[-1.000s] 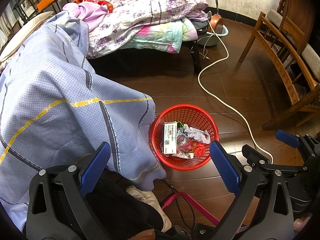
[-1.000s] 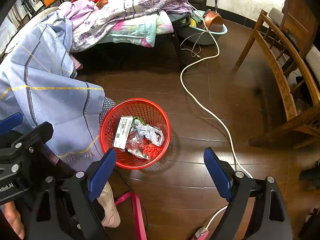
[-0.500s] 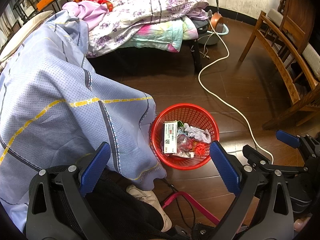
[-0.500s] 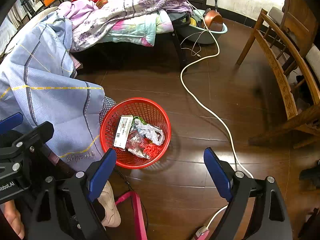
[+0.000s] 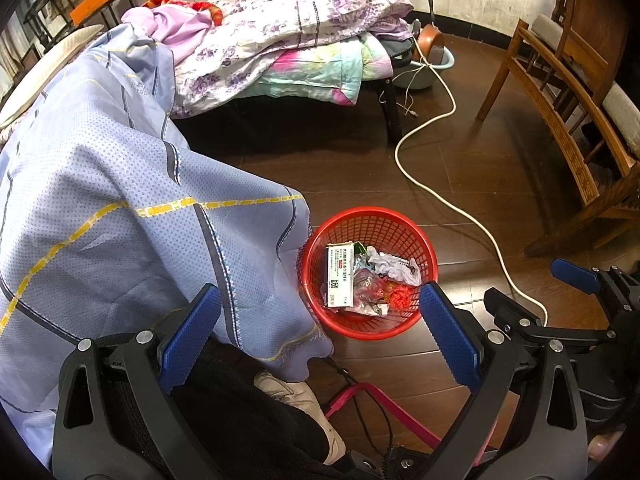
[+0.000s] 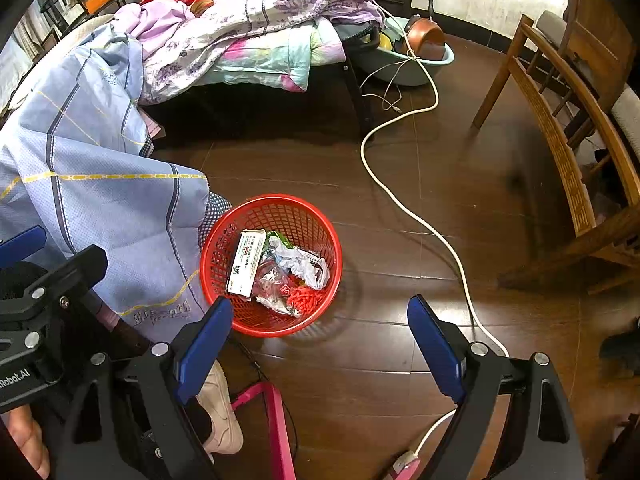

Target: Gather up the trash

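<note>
We hold both tools over dark brown wooden flooring (image 6: 400, 360), the left gripper (image 5: 320, 340) and right gripper (image 6: 320, 344) each spread wide with nothing between the blue pads. Just beyond stands the red mesh basket (image 5: 372, 220) on the floor, touching a draped blue bedsheet (image 5: 120, 200). Inside lie a white box (image 5: 340, 276), crumpled plastic (image 5: 394, 266) and a red scrap. A white cable (image 6: 400, 200) snakes past toward the bed and a wooden chair (image 6: 560, 140).

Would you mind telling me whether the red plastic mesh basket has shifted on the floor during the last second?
No. The red plastic mesh basket sits at the same spot beside the white cable and against the blue bedsheet's edge as before.
</note>
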A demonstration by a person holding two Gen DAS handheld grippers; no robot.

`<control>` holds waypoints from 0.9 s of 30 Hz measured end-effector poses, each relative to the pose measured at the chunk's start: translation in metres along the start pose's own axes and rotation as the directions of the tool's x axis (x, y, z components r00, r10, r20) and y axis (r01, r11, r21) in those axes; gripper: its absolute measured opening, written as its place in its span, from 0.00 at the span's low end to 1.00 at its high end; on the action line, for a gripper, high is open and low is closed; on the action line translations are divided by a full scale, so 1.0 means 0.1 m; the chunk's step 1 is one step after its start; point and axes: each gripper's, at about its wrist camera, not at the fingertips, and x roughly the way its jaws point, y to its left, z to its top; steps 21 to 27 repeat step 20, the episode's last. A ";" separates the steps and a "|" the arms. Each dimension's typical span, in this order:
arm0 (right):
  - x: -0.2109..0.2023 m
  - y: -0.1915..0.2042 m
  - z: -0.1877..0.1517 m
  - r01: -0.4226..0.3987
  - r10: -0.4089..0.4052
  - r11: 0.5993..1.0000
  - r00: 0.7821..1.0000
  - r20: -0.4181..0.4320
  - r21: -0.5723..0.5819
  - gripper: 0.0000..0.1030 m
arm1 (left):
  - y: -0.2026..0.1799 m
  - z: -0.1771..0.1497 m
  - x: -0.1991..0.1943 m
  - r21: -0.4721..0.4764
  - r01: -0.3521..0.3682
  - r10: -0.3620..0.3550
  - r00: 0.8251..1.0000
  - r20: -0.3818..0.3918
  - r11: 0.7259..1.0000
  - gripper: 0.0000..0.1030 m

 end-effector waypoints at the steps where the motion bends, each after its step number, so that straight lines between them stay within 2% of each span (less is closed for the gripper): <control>1: 0.00 0.00 0.01 0.000 0.000 1.000 1.000 0.000 0.000 0.85 | 0.00 0.00 0.00 0.000 0.000 0.000 1.000 0.000 1.000 0.93; 27: 0.02 -0.02 0.02 -0.002 0.002 1.000 1.000 -0.003 -0.001 0.85 | -0.02 0.01 0.02 0.010 -0.024 0.024 1.000 -0.005 1.000 0.93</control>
